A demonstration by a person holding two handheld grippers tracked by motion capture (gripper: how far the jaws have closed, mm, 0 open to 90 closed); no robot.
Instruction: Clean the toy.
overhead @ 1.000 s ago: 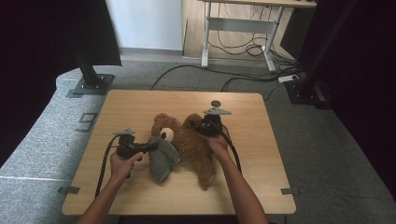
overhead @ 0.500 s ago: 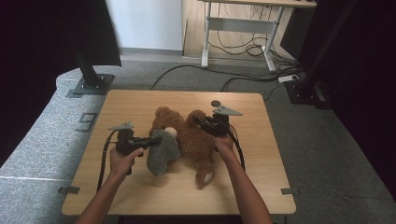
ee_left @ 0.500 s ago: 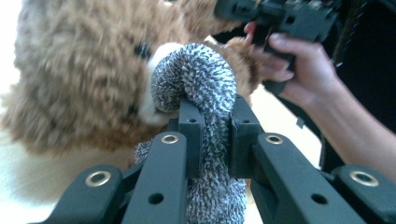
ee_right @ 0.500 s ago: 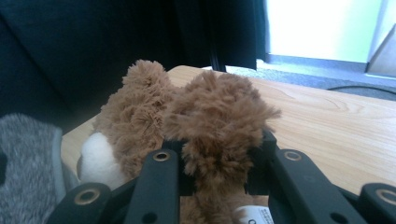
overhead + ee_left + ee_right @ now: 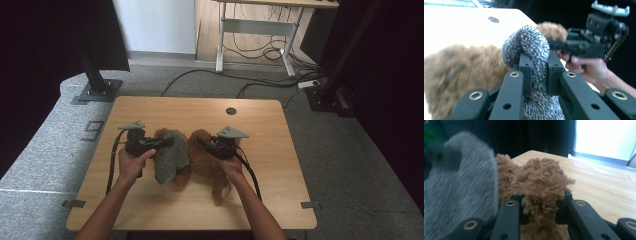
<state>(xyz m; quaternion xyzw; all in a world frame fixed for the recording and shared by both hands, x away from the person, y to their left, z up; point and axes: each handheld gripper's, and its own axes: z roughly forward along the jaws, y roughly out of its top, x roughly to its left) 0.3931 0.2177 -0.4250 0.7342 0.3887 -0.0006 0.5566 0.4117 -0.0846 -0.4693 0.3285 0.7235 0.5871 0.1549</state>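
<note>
The left hand-held gripper (image 5: 537,72) clamped a grey cloth (image 5: 170,155), lifting it over the brown plush toy (image 5: 202,157) mid-tabletop (image 5: 260,130); the right hand-held gripper (image 5: 540,206) pinched the toy's fur beside the cloth, likely steadying it.

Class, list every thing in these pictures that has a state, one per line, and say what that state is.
Grey cloth: pinched and lifted, draped over the toy.
Brown plush toy: lying on the table, fur pinched.
Left claw: shut on the grey cloth.
Right claw: shut on the brown plush toy.
Table: bearing the toy.
</note>
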